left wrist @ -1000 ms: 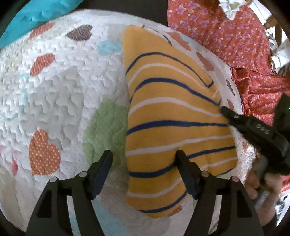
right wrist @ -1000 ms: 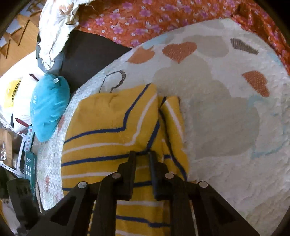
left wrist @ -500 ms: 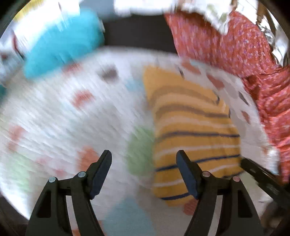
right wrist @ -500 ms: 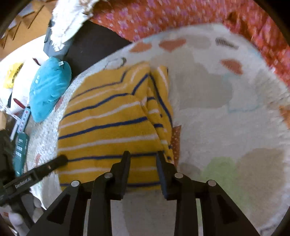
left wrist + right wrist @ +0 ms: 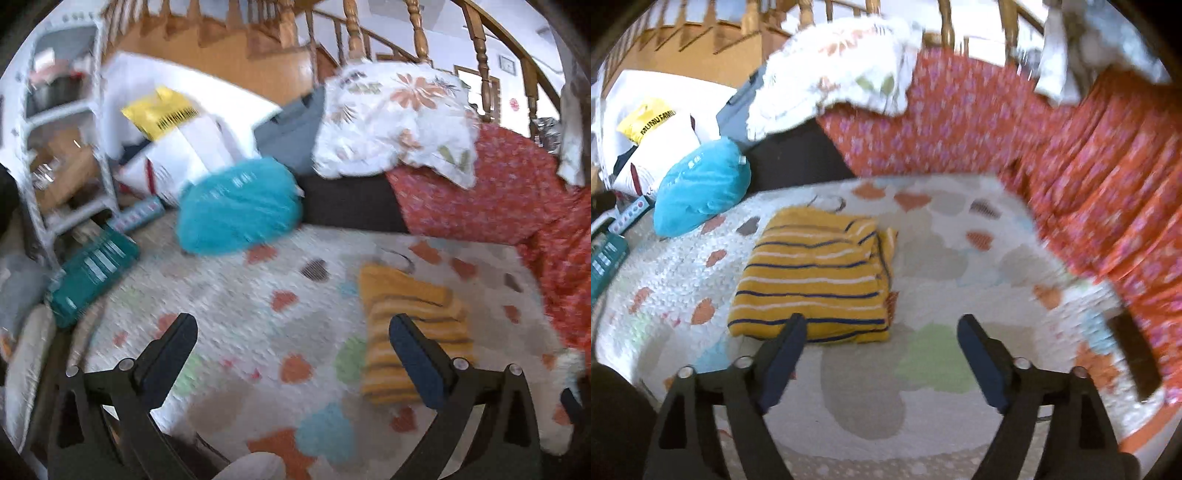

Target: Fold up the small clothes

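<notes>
A small yellow garment with blue and white stripes (image 5: 816,280) lies folded into a rectangle on the white heart-patterned quilt (image 5: 960,266). In the left wrist view it lies (image 5: 410,325) right of centre, partly behind the right finger. My left gripper (image 5: 291,347) is open and empty, held back above the quilt, left of the garment. My right gripper (image 5: 879,350) is open and empty, held back above the quilt, with its left fingertip just over the garment's near edge in the image.
A teal cushion (image 5: 701,184) lies at the quilt's far left. Red floral fabric (image 5: 1071,166) is heaped along the back and right. A white floral pillow (image 5: 399,118), white bags (image 5: 177,140), a teal box (image 5: 88,273) and a wooden stair rail (image 5: 417,29) stand behind.
My right gripper opened and let go of the garment. Both grippers pulled back and tilted up, so the garment looks smaller and the room behind has come into view.
</notes>
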{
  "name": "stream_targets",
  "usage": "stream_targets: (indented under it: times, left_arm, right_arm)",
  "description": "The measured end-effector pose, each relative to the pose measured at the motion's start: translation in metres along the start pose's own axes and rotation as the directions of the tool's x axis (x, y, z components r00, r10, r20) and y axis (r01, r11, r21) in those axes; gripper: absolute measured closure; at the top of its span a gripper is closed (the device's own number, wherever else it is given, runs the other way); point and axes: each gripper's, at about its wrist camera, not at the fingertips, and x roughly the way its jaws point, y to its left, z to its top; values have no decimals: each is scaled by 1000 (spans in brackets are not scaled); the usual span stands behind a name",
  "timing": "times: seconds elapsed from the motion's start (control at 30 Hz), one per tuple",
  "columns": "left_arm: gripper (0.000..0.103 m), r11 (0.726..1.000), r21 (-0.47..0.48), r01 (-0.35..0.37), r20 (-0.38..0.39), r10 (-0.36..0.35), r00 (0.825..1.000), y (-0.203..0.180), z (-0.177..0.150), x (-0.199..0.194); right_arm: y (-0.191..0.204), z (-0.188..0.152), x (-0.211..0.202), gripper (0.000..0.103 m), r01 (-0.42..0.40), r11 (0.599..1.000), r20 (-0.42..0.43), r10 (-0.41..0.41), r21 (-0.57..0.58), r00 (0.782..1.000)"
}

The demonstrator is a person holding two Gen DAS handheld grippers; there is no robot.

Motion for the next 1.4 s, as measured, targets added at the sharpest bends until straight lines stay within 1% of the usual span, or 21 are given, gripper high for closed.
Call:
stream_targets:
  times: [0.03, 0.1, 0.17, 0.2, 0.27, 0.33, 0.37, 0.4, 0.47, 0.6, 0.67, 0.8, 0.93, 1.1, 1.3, 1.4]
  left_arm:
    - [0, 1000, -10, 26, -45, -26, 999, 0, -1, 2]
    - [0, 999, -13, 39, -86, -40, 995, -1, -7, 2]
    - [0, 998, -21, 62, -125, -65, 990, -2, -16, 3]
    - [0, 997, -27, 78, -135, -81, 988, -2, -20, 1]
    - [0, 996, -30, 85, -123, -88, 989, -3, -28, -5]
    - [0, 996, -32, 82, -96, -85, 992, -6, -35, -11]
    - [0, 996, -31, 89, -96, -92, 991, -7, -37, -12]
    - [0, 995, -24, 98, -106, -100, 989, -9, -38, -11]
    - [0, 993, 2, 116, -143, -114, 983, -14, -40, -6]
    - [0, 990, 26, 136, -167, -130, 977, -20, -46, -1]
    - [0, 988, 33, 149, -194, -140, 971, -23, -51, 4]
    - [0, 985, 44, 169, -260, -152, 953, -28, -64, 15]
    - [0, 982, 62, 178, -313, -150, 938, -32, -77, 24]
    - [0, 978, 86, 190, -353, -148, 924, -38, -89, 29]
    - [0, 974, 65, 218, -395, -175, 902, -34, -97, 38]
    - [0, 974, 64, 217, -413, -172, 894, -33, -103, 43]
  right_arm:
    - [3, -3, -9, 0, 25, 1000, 36, -25, -6, 999]
    - [7, -11, -17, 0, 81, 996, 82, -78, -30, 994]
    - [12, -15, -16, 0, 105, 992, 53, -101, -72, 993]
    - [13, -16, -14, 0, 109, 990, 38, -106, -85, 994]
    - [13, -18, -13, 0, 121, 988, 19, -119, -97, 993]
    - [11, -20, -20, 0, 146, 987, 55, -143, -70, 988]
    - [10, -22, -24, 0, 157, 986, 81, -153, -53, 985]
    - [10, -23, -27, 0, 167, 985, 113, -162, -37, 980]
    - [12, -26, -26, 0, 188, 981, 127, -182, -40, 975]
    - [17, -30, -9, 0, 189, 975, 39, -185, -115, 982]
    - [16, -35, -5, 0, 189, 976, 25, -187, -113, 982]
    - [14, -39, 1, 0, 159, 983, -32, -162, -90, 986]
    - [12, -43, 6, 0, 153, 985, -62, -158, -79, 986]
    - [12, -48, 13, 0, 161, 983, -98, -169, -84, 981]
    - [11, -53, 21, 0, 164, 982, -135, -177, -97, 975]
    - [8, -55, 25, 0, 166, 982, -153, -179, -92, 972]
